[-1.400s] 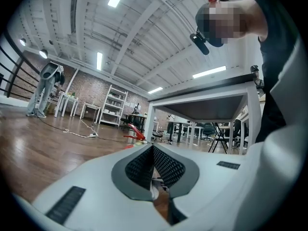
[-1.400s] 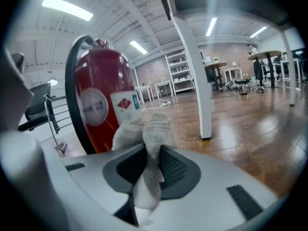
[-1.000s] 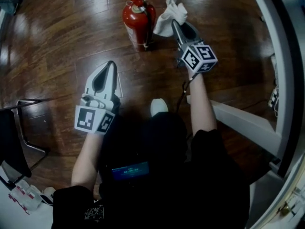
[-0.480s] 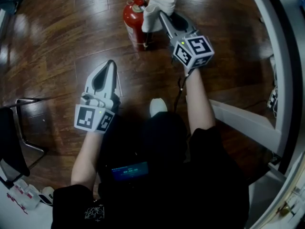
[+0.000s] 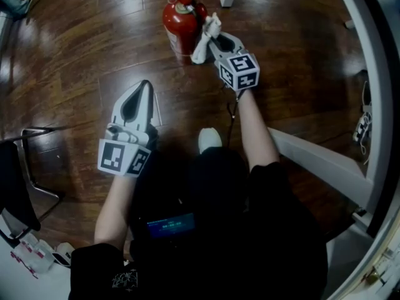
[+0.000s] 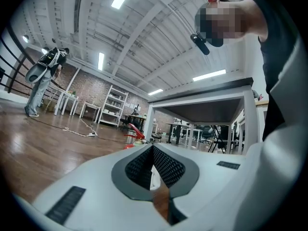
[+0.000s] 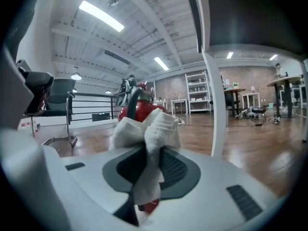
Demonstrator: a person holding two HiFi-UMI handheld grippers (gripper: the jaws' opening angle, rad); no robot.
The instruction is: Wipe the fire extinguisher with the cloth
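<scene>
The fire extinguisher (image 5: pixel 181 22) stands upright on the wooden floor (image 5: pixel 75 61) at the upper centre of the head view, with its red body below a dark valve and handle. The right gripper (image 5: pixel 211 39) reaches in from the lower right, its jaws clamped on the white cloth (image 5: pixel 201 42). In the right gripper view the cloth bunches out past the jaw tips and a tail hangs down between the pads, with the red cylinder directly behind it. The bunch lies against or just beside the right side of the cylinder; I cannot tell whether it actually presses on it.

The left gripper (image 5: pixel 147 87) sits at the lower left of the head view, well apart from the extinguisher. Its jaws are closed to a point with nothing between them, and it plays no part here.

The wiping itself seems to be the step in hand, with only 1 side of the body reached. The next move likely calls for dragging the cloth along the cylinder under light, even pressure, since a hard sideways push could tip the unsteadied extinguisher, and for keeping the grip firm so the cloth does not slip out
</scene>
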